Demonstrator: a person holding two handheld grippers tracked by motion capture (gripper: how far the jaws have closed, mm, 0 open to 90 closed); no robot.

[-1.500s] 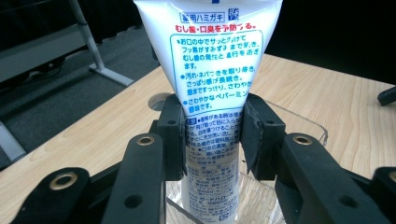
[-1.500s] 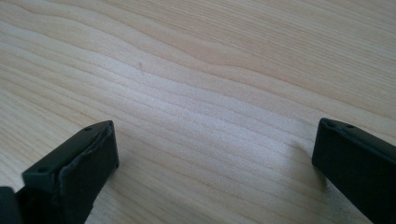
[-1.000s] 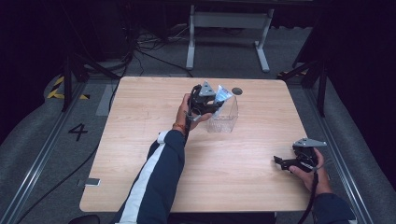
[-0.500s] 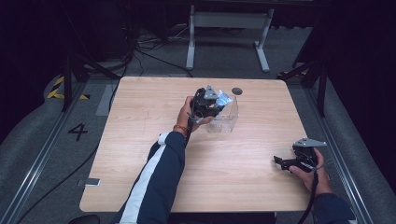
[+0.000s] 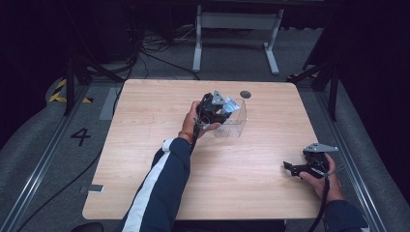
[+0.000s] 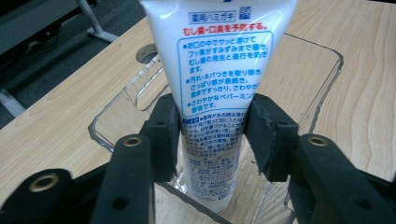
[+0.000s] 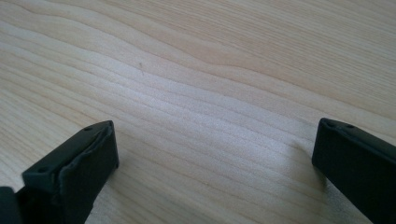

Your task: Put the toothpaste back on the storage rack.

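Two grippers were seen at the light wooden table [image 5: 145, 188], well apart from each other. The left gripper [image 6: 212, 130] was held over the clear plastic open-topped box [image 5: 236, 126], which stood in the far middle of the table, near the small dark round hole [image 5: 245, 94] in the tabletop. In the left gripper view, the white printed toothpaste tube [image 6: 217, 84] was seen standing upright between the black jaws, its lower end down inside the box. The jaws had just been opening; the pad on one side lay against the tube, while a thin gap was visible at the other, so the tube was no longer pinched. The box walls were seen close around the tube on all sides, leaving open room for the jaws upward rather than sideways.

The right gripper [image 5: 296, 166] was held low at the near right corner of the table, close to the right edge. In the right gripper view its jaws were spread wide with bare wood between them and nothing held.

Much bare tabletop was left to the near and left of the box, crossed by the person's dark blue sleeve with a white stripe [image 5: 154, 188]. Beyond the far edge, a grey metal stand [image 5: 232, 29] and black cables [image 5: 145, 53] lay on the grey floor. A painted number four [image 5: 80, 136] and a metal floor rail [image 5: 38, 179] were seen left of the table.
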